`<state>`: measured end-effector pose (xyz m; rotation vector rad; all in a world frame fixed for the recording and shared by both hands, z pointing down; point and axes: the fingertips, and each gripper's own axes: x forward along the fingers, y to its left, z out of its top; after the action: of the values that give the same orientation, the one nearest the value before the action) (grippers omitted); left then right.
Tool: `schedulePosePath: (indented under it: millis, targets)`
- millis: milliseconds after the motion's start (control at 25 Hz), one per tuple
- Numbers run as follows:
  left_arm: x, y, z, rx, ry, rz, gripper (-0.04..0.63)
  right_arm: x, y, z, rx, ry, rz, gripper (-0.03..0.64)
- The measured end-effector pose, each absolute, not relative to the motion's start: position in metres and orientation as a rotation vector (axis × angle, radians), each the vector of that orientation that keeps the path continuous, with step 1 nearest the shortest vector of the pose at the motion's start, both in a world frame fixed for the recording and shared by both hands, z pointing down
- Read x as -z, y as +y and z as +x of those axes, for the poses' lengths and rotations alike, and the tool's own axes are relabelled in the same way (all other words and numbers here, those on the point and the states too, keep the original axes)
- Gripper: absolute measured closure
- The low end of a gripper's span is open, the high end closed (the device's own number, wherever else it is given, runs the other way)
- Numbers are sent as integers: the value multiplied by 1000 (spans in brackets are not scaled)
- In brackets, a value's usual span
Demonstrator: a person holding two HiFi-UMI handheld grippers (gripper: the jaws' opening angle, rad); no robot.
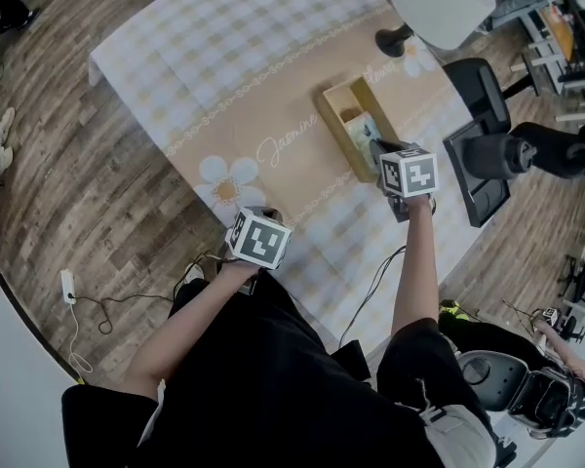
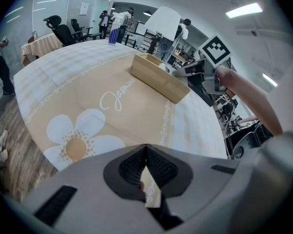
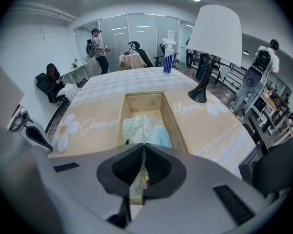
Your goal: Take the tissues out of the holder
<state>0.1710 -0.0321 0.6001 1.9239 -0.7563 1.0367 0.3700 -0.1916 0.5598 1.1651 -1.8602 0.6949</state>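
Observation:
An open wooden holder [image 1: 337, 108] lies on the flowered tablecloth [image 1: 273, 115], with pale green and blue tissue packs [image 3: 142, 126] inside. My right gripper [image 1: 376, 148] is at the holder's near end, shut on a pale green tissue pack [image 3: 138, 182] pinched between its pads. In the right gripper view the holder [image 3: 120, 120] runs straight ahead of the gripper [image 3: 144, 148]. My left gripper [image 1: 262, 214] hovers at the table's near edge, over the printed daisy, shut and holding nothing. In the left gripper view its jaws [image 2: 146, 148] meet at the tip, and the holder [image 2: 156, 75] lies far ahead.
A white-shaded lamp [image 1: 439, 4] on a black base stands beyond the holder. A spray bottle [image 3: 169, 55] sits at the far table end. Black office chairs [image 1: 487, 159] crowd the right side. People stand in the background [image 3: 99, 44].

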Motion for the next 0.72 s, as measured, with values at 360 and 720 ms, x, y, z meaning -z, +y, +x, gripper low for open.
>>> schedulePosePath:
  millis: [360,720]
  targets:
    - [-597,-30,174,-1032,-751,1934,595,-529,-196,373,-614,-1927,1258,604]
    - [-593,-30,175,-1026,-744,1952,595,-490,-196,366,-546,-1974,1302,604]
